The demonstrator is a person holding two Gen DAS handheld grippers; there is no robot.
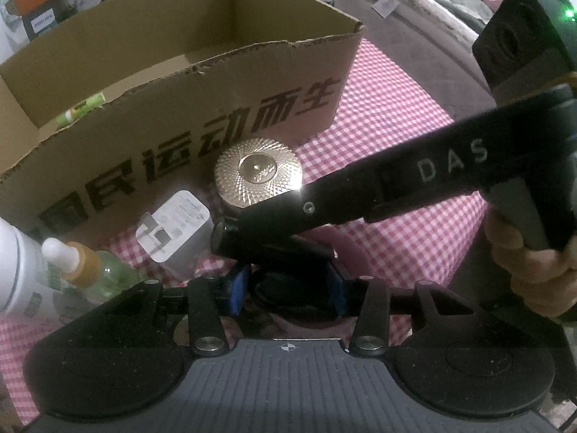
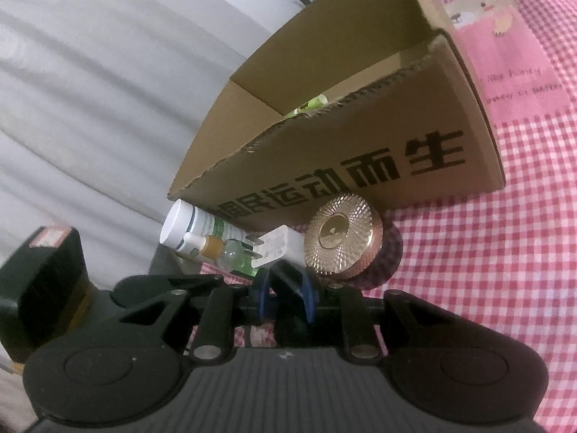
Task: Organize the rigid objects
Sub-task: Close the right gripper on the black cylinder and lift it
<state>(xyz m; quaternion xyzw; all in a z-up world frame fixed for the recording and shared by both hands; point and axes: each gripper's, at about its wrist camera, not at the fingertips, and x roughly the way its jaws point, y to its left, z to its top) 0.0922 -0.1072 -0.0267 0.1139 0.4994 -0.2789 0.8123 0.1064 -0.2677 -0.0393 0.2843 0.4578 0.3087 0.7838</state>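
Observation:
An open cardboard box (image 1: 202, 122) stands on pink checked cloth; it also shows in the right wrist view (image 2: 360, 151). In front of it lie a gold-lidded jar (image 1: 258, 175), a white charger plug (image 1: 176, 229), a dropper bottle (image 1: 83, 263) and a white tube (image 1: 14, 263). Both grippers close on one dark object (image 1: 288, 278) between their blue pads. My left gripper (image 1: 286, 288) holds it. My right gripper (image 2: 285, 288) reaches in from the right, its finger (image 1: 324, 202) crossing the left wrist view. The jar (image 2: 339, 234), plug (image 2: 277, 249) and tube (image 2: 194, 227) show in the right wrist view.
A green item (image 1: 83, 108) lies inside the box, also visible in the right wrist view (image 2: 310, 104). Grey bedding (image 2: 90, 90) lies left of the box. A pink cartoon print (image 2: 505, 36) is on the cloth right of the box.

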